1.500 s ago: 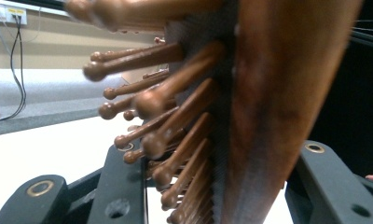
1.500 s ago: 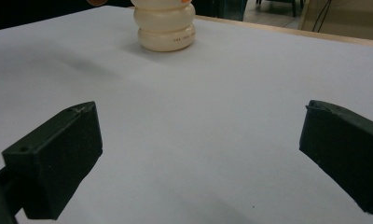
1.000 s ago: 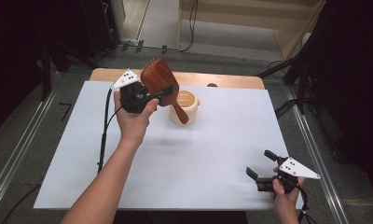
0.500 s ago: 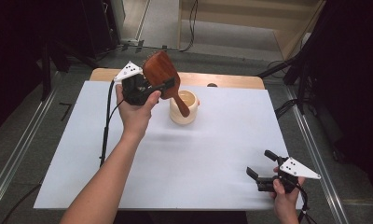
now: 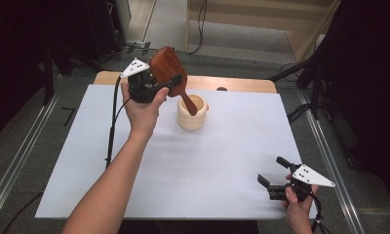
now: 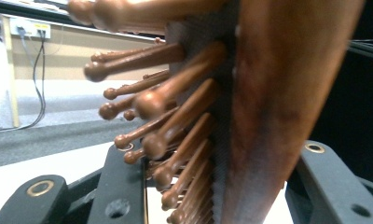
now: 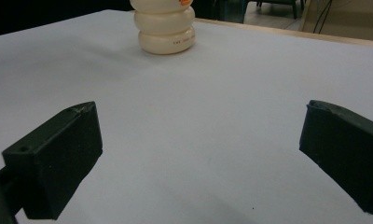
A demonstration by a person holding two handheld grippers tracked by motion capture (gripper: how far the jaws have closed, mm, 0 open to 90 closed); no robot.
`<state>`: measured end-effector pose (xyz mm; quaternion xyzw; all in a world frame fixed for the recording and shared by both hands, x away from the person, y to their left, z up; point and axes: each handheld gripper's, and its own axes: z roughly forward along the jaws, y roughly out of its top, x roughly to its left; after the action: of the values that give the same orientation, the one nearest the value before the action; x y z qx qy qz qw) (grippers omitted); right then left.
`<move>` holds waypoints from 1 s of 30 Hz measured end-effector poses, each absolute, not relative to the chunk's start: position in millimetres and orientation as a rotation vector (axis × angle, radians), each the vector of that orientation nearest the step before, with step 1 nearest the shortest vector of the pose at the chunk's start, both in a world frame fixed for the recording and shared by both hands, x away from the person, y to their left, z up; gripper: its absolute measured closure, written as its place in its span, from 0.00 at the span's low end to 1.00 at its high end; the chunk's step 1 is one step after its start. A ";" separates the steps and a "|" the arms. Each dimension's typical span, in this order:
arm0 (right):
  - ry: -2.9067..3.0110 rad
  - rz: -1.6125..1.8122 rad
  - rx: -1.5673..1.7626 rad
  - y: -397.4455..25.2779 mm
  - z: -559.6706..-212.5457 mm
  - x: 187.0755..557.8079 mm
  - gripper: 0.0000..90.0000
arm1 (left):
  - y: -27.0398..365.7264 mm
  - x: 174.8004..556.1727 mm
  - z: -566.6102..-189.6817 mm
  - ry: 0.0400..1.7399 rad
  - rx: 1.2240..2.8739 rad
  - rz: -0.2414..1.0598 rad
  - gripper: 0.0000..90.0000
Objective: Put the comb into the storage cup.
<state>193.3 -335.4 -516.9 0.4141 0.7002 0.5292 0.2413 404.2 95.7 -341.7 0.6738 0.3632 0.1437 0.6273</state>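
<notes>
**Brush held over the holder**

The brush (image 5: 169,73) is sitting clamped in the left hand-held gripper (image 5: 160,87), raised above the far middle of the desk (image 5: 86,161). Its broad red-brown head is tilting up toward 11 o'clock, while its handle is slanting down toward 5 o'clock, with the tip reaching into the open mouth of the holder (image 5: 192,113). Whether the tip is touching the holder's inner wall cannot be told. In the left gripper view the brush (image 6: 268,107) is standing close between the two black jaws, its wooden back facing right and its round-tipped pins pointing left, slightly blurred.

The holder, a cream ribbed cup, is standing upright on the white sheet, just to the 4 o'clock side of the left hand-held gripper. In the right gripper view the holder (image 7: 165,29) is showing at 12 o'clock, far off across the sheet, with small print on its lowest ring.

The left hand (image 5: 143,109) is wrapping around its hand-held gripper, the forearm running in from 7 o'clock and a black cable hanging down along it.

The right hand-held gripper (image 5: 276,175) is resting at the 5 o'clock corner of the desk, well apart from the holder, its jaws spread wide with nothing between them.
</notes>
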 end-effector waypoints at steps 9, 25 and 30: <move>1.913 1.455 1.130 -335.9 -517.1 193.8 0.00 | 95.2 414.5 -340.2 0.852 1.528 0.351 0.61; 1.914 1.458 1.126 -335.6 -517.3 194.2 0.00 | 87.8 427.1 -348.8 0.877 1.533 0.376 0.61; 1.914 1.460 1.126 -336.0 -517.3 194.2 0.00 | 87.1 432.5 -353.6 0.893 1.533 0.381 0.61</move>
<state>194.2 -336.0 -517.3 0.4113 0.6992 0.5334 0.2398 432.5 87.1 -353.6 0.6654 0.3879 0.1654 0.6160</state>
